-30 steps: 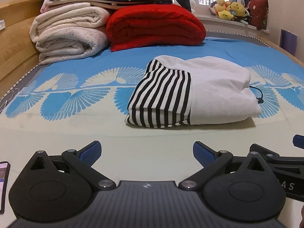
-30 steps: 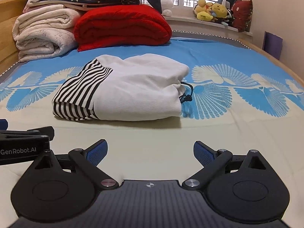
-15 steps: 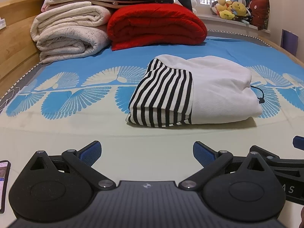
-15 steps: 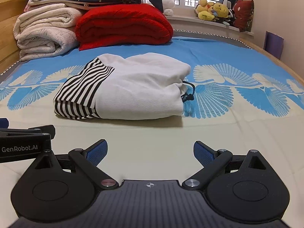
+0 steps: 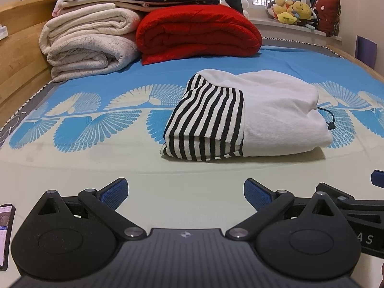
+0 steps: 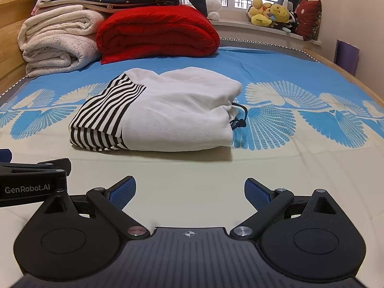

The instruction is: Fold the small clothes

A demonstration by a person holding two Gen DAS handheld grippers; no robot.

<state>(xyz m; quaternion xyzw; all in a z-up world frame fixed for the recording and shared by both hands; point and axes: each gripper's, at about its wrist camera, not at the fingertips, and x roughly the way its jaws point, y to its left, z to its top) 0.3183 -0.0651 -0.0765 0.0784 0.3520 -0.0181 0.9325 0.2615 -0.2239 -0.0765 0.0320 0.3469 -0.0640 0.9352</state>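
Observation:
A small white garment with a black-and-white striped part [image 5: 244, 117] lies folded in a compact bundle on the bed; it also shows in the right wrist view [image 6: 163, 115]. A black drawstring hangs out at its right end [image 6: 238, 120]. My left gripper [image 5: 186, 192] is open and empty, low over the sheet, well in front of the bundle. My right gripper [image 6: 189, 192] is open and empty too, beside the left one, whose body shows at the left edge [image 6: 31, 182].
A red folded quilt [image 5: 199, 33] and stacked cream blankets [image 5: 88, 45] lie at the bed's far end. A wooden bed rail [image 5: 19, 55] runs along the left. Plush toys [image 5: 292, 12] sit on the windowsill. A phone [image 5: 4, 232] lies at the near left.
Both grippers have drifted slightly, so the bundle sits a little differently in view. The garment has not moved and both grippers stay open.

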